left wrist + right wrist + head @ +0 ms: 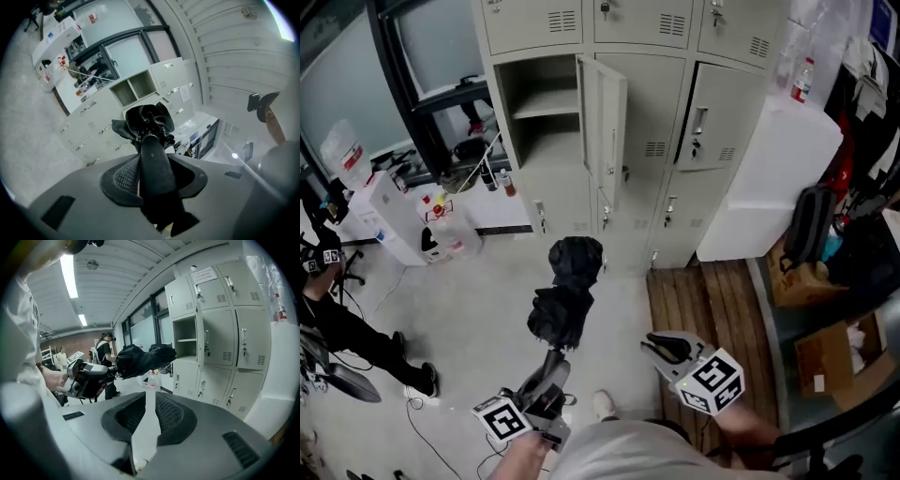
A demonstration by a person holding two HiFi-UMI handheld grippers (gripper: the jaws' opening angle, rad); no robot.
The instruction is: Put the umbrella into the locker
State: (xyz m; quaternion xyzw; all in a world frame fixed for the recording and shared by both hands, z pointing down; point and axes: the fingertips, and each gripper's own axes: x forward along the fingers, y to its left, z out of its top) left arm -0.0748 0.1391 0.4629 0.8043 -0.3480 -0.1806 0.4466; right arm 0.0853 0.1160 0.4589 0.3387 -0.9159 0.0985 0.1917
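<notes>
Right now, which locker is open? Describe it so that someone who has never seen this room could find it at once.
Start at the bank of pale grey lockers at the top of the head view. In its leftmost column, just below the top row, is the open locker. It alone has its door swung out, showing a shelf inside; the lockers around it are shut.

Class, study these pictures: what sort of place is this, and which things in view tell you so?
Probably a locker area in a workshop or lab: a bank of grey metal lockers, one compartment standing open, cardboard boxes to one side, and a cluttered white bench.
</notes>
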